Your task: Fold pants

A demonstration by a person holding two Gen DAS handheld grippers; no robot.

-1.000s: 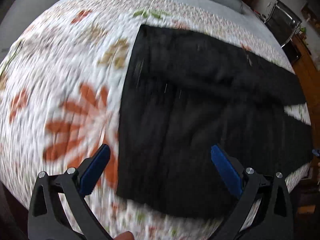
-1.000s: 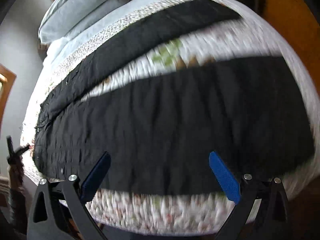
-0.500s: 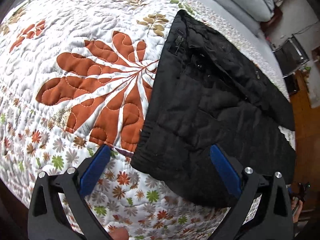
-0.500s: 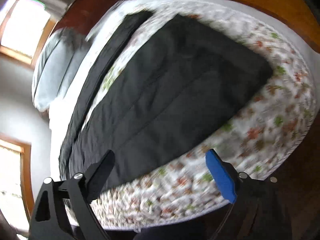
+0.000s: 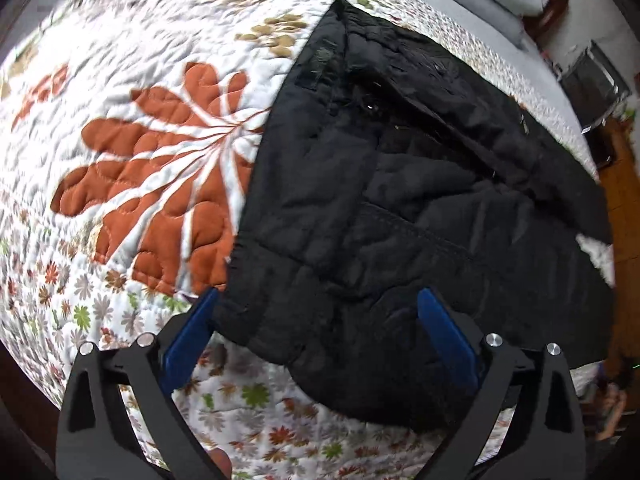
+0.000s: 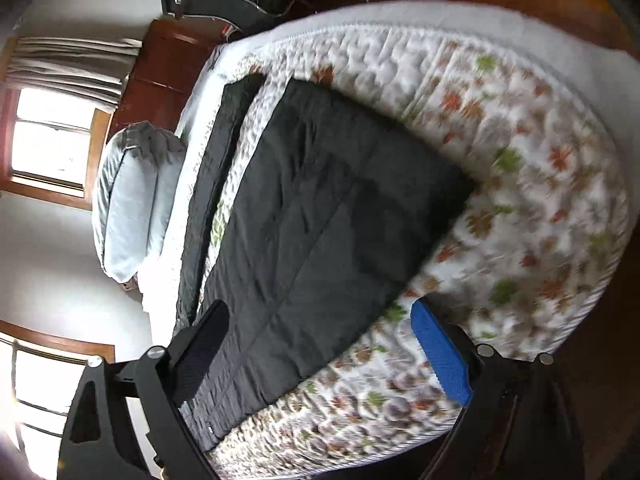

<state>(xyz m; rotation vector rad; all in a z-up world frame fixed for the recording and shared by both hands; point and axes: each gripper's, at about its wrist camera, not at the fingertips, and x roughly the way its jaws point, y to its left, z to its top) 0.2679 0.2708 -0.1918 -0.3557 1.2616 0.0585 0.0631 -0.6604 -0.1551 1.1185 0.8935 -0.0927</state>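
Black pants (image 5: 400, 208) flat on floral quilt (image 5: 152, 80)

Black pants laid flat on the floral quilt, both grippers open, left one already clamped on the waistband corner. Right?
Not quite. The left gripper is not clamped: the left wrist view shows its jaws wide apart over the waistband corner of the black pants, pads not pressing the cloth. The rest holds: pants flat on the floral quilt, right gripper open too.
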